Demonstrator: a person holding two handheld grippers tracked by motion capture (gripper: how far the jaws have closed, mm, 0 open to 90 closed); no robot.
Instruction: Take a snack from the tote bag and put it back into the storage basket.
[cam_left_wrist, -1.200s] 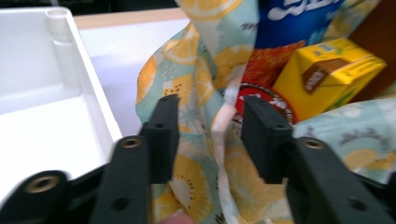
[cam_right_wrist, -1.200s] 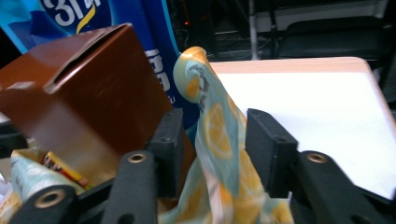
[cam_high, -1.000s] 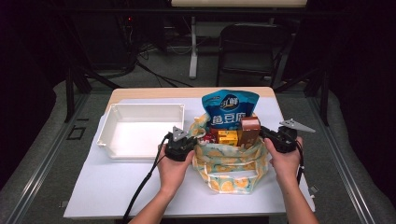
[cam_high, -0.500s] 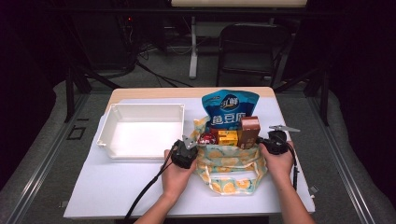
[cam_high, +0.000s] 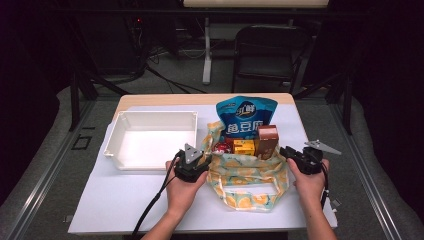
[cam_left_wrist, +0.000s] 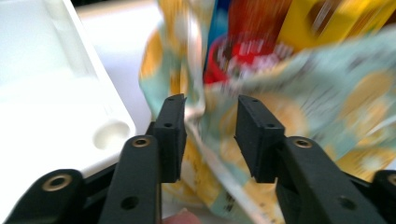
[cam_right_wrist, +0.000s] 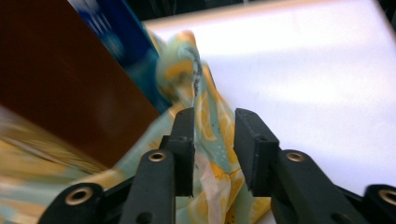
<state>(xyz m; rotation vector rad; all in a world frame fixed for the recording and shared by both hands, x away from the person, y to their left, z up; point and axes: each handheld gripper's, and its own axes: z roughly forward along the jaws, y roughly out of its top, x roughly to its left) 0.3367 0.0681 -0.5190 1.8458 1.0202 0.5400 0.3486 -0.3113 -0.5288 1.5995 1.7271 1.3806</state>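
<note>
Both tools, the left tool (cam_high: 200, 161) and right tool (cam_high: 288, 151), have just opened narrowly, the lemon-print cloth bag (cam_high: 247, 172) loose between their jaws on the desk (cam_high: 125, 200).

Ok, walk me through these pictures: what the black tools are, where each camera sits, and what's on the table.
A person holds a hand-operated claw in each hand: the left claw and the right claw. The high view looks down from above the person's side. The other two pictures come from cameras riding on each claw, looking along its black jaws. On the table sit a white tray and a lemon-print cloth bag holding a blue snack pouch, a brown box and smaller packets. Both claws have just been opening: bag cloth lies between each pair of jaws, no longer pinched.
</note>
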